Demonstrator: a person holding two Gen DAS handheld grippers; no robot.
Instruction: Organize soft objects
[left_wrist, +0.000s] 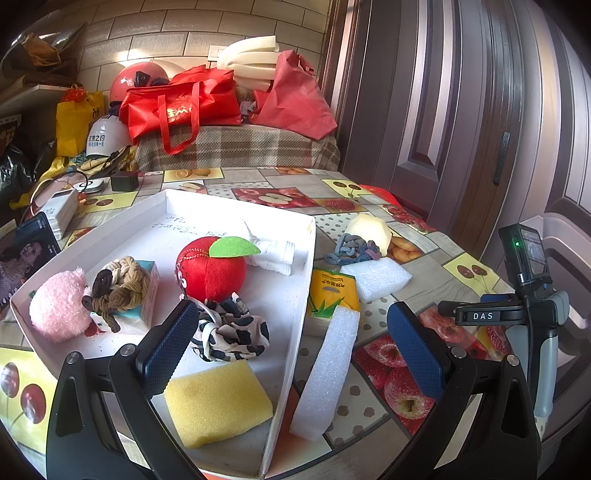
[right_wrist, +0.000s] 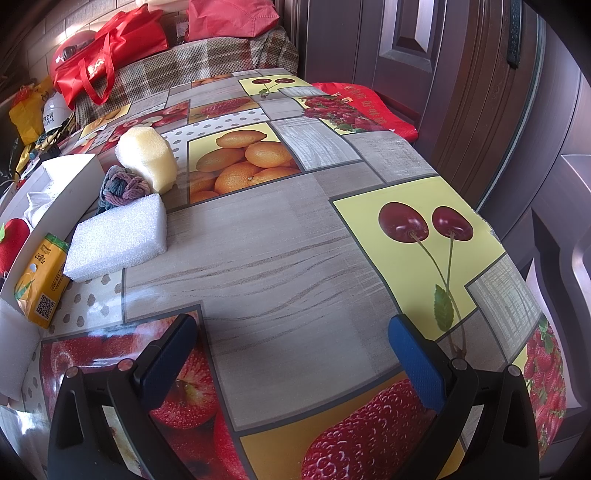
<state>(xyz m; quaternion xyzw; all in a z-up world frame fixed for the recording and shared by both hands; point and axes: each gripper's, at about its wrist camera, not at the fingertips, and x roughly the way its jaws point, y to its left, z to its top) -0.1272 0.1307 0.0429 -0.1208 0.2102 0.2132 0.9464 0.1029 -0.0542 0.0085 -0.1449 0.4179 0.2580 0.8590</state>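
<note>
A white box (left_wrist: 306, 258) holds a red plush apple (left_wrist: 210, 269), a pink plush (left_wrist: 59, 306), a brown knotted toy (left_wrist: 118, 288), a cow-print scrunchie (left_wrist: 229, 332), a yellow sponge (left_wrist: 218, 402) and a white cloth (left_wrist: 273, 251). Right of the box lie a long white foam strip (left_wrist: 328, 373), a yellow tissue pack (left_wrist: 332, 291), a white foam block (right_wrist: 118, 236), a grey knotted rope (right_wrist: 122, 188) and a pale yellow sponge (right_wrist: 147, 157). My left gripper (left_wrist: 291, 317) is open and empty, above the box's near right wall. My right gripper (right_wrist: 291, 332) is open and empty over bare table.
The table (right_wrist: 280, 258) has a fruit-print cover; its right edge runs by a dark wooden door (right_wrist: 461, 74). Red bags (left_wrist: 184, 103) and helmets sit on a plaid bench behind. Chargers and cables (left_wrist: 62, 206) lie left of the box. The right gripper's handle (left_wrist: 535, 325) shows at the right.
</note>
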